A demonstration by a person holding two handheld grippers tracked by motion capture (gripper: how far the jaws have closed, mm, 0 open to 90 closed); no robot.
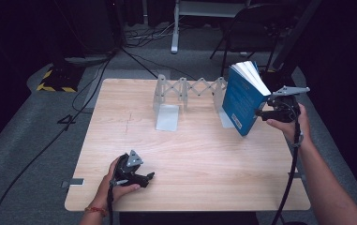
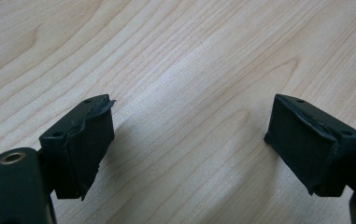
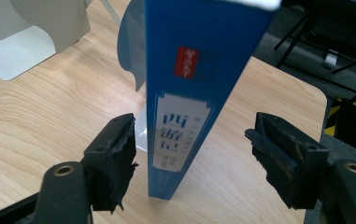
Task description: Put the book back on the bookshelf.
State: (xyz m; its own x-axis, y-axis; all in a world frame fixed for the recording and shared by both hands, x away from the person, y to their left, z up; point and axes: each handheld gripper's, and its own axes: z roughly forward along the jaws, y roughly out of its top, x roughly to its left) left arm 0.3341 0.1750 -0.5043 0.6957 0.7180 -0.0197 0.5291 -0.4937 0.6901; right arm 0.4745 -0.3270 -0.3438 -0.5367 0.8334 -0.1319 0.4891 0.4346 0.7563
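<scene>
A blue book point(image 1: 241, 98) stands on its lower edge at the table's back right, tilted, with its white pages facing up and right. It is beside the right end plate point(image 1: 225, 117) of a grey folding book rack point(image 1: 188, 88). My right gripper point(image 1: 264, 112) is level at the book's spine. In the right gripper view the blue book point(image 3: 185, 70) rises between the open jaws of my right gripper point(image 3: 190, 126), with a gap on each side. My left gripper point(image 1: 147, 177) lies near the table's front edge. In the left gripper view my left gripper point(image 2: 189, 116) is open over bare wood.
The wooden table point(image 1: 190, 154) has a rounded corner by the book. The rack's left plate point(image 1: 167, 117) stands at the back middle. Cables, a yellow-and-black base point(image 1: 56, 79) and a folding chair point(image 1: 251, 28) are on the floor beyond the table.
</scene>
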